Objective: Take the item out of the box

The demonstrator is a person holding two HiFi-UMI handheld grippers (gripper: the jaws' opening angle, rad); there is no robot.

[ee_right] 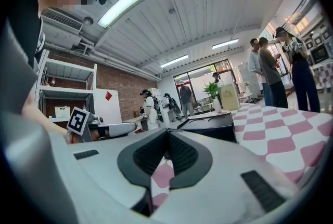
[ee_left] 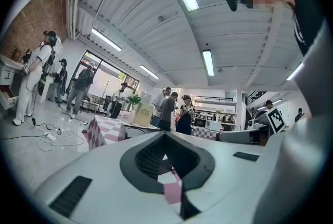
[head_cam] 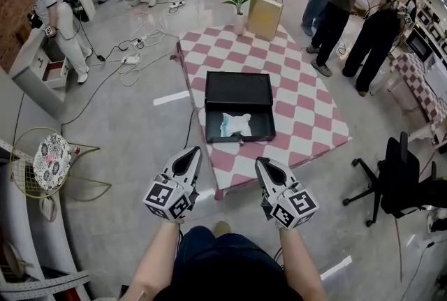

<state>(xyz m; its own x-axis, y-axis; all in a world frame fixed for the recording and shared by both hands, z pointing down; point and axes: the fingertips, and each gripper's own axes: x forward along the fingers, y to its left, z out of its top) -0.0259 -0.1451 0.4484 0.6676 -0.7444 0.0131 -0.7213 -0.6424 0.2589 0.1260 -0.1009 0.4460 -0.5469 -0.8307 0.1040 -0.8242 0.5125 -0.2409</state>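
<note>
The task has hardly begun. The black box [head_cam: 209, 126] stands already open on the checked bench [head_cam: 307, 111], close to the bench's near edge, with its lid [head_cam: 238, 90] laid flat behind it toward the far side. The item [head_cam: 235, 124], a crumpled white and pale blue thing that looks like soft cloth or a plastic wrapper, lies inside the box on its floor, roughly in the middle. Nothing touches it.

Both grippers hang in front of the person's body, short of the bench's near edge and well apart from the box. The left gripper [head_cam: 193, 151] has its jaws brought together at the tips, with nothing between them; its own view shows only the checked cloth through the gap behind the tips. The right gripper [head_cam: 260, 163] is likewise closed and empty, and its own view looks across the cloth at the box's dark side [ee_right: 213, 127].

What is left is nearly everything: reaching over the near edge, opening a gripper, taking hold of the item and lifting it clear of the box walls. Being limp, it will probably sag when lifted.
</note>
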